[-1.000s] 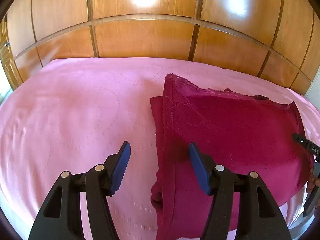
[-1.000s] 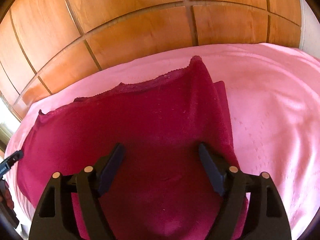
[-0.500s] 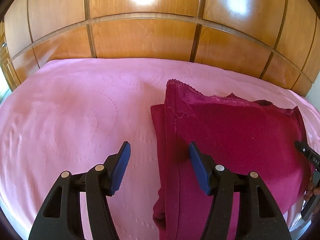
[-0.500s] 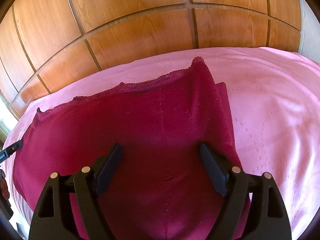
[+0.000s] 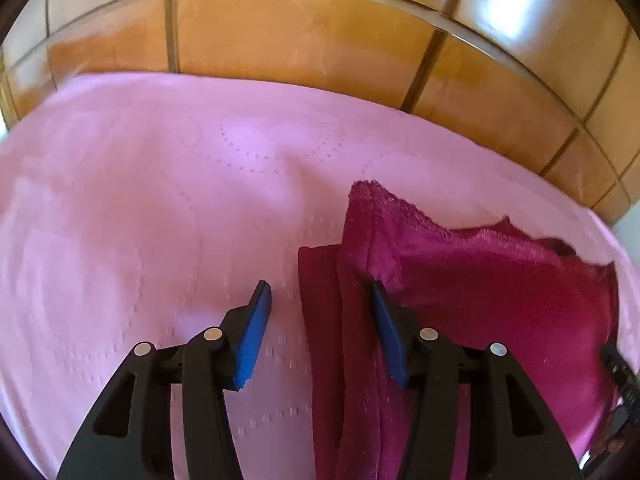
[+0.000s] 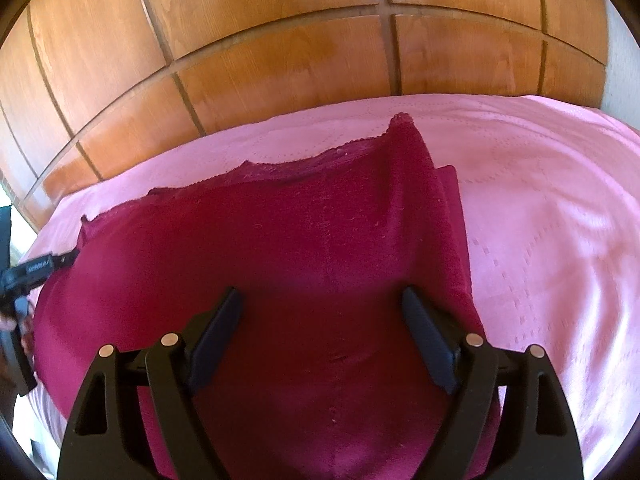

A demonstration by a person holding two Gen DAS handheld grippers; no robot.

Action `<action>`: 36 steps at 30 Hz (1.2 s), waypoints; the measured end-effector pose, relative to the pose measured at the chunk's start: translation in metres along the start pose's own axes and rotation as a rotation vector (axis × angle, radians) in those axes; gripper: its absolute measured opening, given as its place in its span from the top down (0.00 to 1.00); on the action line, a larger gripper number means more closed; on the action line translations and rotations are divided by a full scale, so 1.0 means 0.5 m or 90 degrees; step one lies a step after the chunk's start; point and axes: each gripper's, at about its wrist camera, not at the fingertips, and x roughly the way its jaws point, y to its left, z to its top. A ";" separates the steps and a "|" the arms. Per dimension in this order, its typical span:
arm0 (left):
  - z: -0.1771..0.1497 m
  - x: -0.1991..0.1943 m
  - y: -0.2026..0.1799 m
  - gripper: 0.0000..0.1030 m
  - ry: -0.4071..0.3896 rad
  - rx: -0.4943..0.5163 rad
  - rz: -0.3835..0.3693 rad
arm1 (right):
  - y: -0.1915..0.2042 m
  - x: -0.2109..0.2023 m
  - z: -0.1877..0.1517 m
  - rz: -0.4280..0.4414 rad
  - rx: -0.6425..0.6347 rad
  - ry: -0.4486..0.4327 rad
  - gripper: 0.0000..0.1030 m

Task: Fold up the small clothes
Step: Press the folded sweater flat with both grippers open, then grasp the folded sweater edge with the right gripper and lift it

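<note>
No text can be read with confidence. At the left edge of the right wrist view, the other gripper's black finger (image 6: 40, 268) carries pale printed lettering, too blurred to make out. Nothing else bears any label, number or sign.

bright daylight | glare on wooden headboard (image 5: 516, 12) | motion blur | fisheye-bent edges
</note>
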 end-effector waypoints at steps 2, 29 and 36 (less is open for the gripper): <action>-0.002 -0.007 0.003 0.46 -0.001 -0.006 0.002 | -0.006 -0.013 0.009 0.021 0.000 0.017 0.20; -0.216 -0.128 -0.194 0.41 -0.024 0.163 -0.099 | -0.119 -0.087 -0.049 0.147 0.148 0.080 0.72; -0.199 -0.121 -0.164 0.41 -0.006 0.121 -0.148 | -0.067 -0.137 -0.005 0.222 0.143 0.048 0.74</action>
